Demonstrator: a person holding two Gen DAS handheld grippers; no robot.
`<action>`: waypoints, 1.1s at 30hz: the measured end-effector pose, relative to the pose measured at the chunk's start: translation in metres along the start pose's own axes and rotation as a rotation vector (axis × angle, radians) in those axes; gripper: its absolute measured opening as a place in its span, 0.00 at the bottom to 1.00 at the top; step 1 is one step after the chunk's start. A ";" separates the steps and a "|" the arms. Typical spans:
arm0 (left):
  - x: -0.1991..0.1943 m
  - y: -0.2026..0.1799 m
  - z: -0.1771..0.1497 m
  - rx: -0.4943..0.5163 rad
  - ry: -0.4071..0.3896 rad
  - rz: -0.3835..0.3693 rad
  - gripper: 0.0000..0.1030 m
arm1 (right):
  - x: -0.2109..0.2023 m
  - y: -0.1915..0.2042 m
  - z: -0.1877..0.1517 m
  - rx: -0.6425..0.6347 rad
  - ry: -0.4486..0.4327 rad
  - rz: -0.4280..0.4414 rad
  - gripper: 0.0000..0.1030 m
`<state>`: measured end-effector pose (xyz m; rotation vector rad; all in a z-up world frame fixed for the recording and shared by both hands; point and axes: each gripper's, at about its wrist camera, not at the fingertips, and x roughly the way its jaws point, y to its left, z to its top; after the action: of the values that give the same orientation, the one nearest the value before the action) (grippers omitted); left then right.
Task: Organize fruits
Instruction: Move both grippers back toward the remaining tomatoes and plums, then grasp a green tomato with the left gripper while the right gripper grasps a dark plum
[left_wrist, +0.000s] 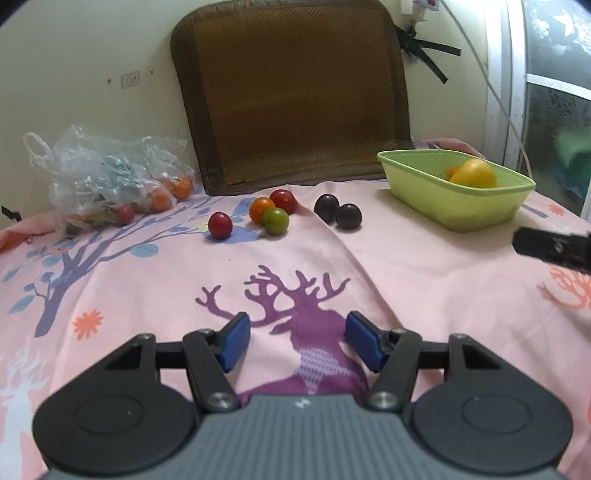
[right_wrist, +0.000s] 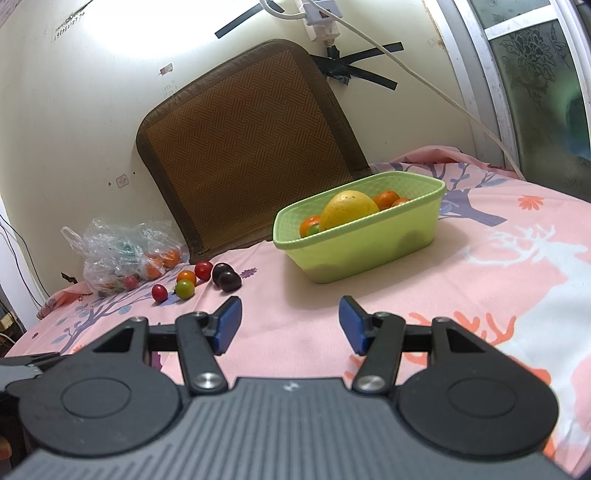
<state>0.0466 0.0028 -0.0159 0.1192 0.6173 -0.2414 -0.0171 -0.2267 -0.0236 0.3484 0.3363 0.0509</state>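
Left gripper (left_wrist: 297, 341) jaws open, nothing between, over purple deer print on pink bedsheet (left_wrist: 406, 273). Right gripper (right_wrist: 290, 325) jaws open, empty, over bare sheet. Wide clear cloth ahead of both. Far centre: loose cherry tomatoes (left_wrist: 275, 220), red, orange, green, two dark plums (left_wrist: 348, 216) just right of them. Far right: green basket (right_wrist: 354, 254) holding yellow fruit (right_wrist: 349, 208) and oranges. Far left: plastic bag (left_wrist: 110, 177) with more fruit near bed edge. Woven mat (left_wrist: 291, 99) against wall. Small wall markings, unreadable.
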 end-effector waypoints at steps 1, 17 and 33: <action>0.003 0.000 0.002 -0.006 0.005 0.005 0.59 | 0.000 0.000 0.000 0.000 0.000 0.001 0.59; 0.025 0.006 0.017 -0.057 0.060 0.074 0.95 | 0.001 -0.001 0.001 0.001 -0.001 0.008 0.59; 0.015 0.037 0.021 -0.161 -0.052 -0.070 0.74 | 0.016 0.013 0.006 -0.108 0.069 0.056 0.58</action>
<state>0.0794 0.0315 -0.0057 -0.0635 0.5879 -0.2611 0.0002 -0.2147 -0.0190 0.2495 0.3908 0.1355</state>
